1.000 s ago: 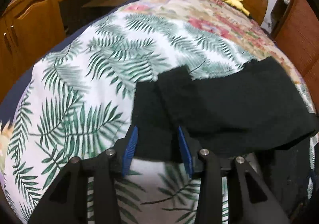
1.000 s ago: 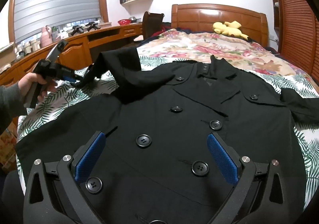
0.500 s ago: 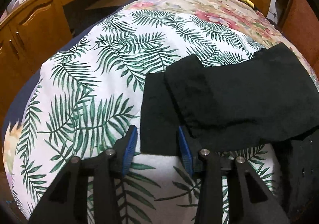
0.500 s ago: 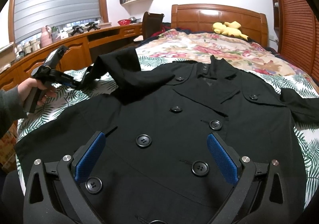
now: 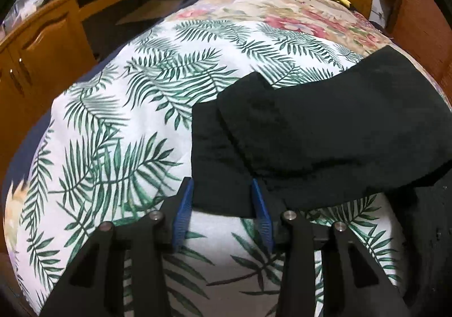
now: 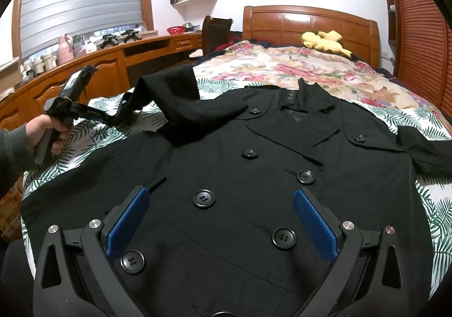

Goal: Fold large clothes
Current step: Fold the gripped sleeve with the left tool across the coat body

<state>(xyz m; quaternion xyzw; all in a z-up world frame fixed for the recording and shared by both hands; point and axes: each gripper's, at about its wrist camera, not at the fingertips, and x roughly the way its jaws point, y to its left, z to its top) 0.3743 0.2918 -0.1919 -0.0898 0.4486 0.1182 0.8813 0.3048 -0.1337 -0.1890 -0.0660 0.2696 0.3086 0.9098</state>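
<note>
A black double-breasted coat (image 6: 254,176) lies face up on the bed, buttons showing. Its left sleeve (image 6: 180,96) is lifted off the bed and folded over towards the chest. My left gripper (image 5: 221,185) has the cuff end of that sleeve (image 5: 325,125) between its blue pads, and its jaws are closing on it. In the right wrist view a person's hand (image 6: 53,130) holds this left gripper (image 6: 118,116) at the bed's left side. My right gripper (image 6: 221,194) hovers open over the coat's lower front with nothing between its fingers. The other sleeve (image 6: 423,147) lies out to the right.
The bed has a palm-leaf cover (image 5: 127,119) and a floral quilt (image 6: 282,63) behind it. A yellow plush toy (image 6: 325,40) sits by the wooden headboard (image 6: 310,20). A wooden desk (image 6: 113,63) runs along the left, and a slatted wardrobe (image 6: 418,34) stands at the right.
My left gripper has rolled a little and dipped slightly with the sleeve cuff in it, and its pads have drawn closer. The right gripper and the coat body have not moved.
</note>
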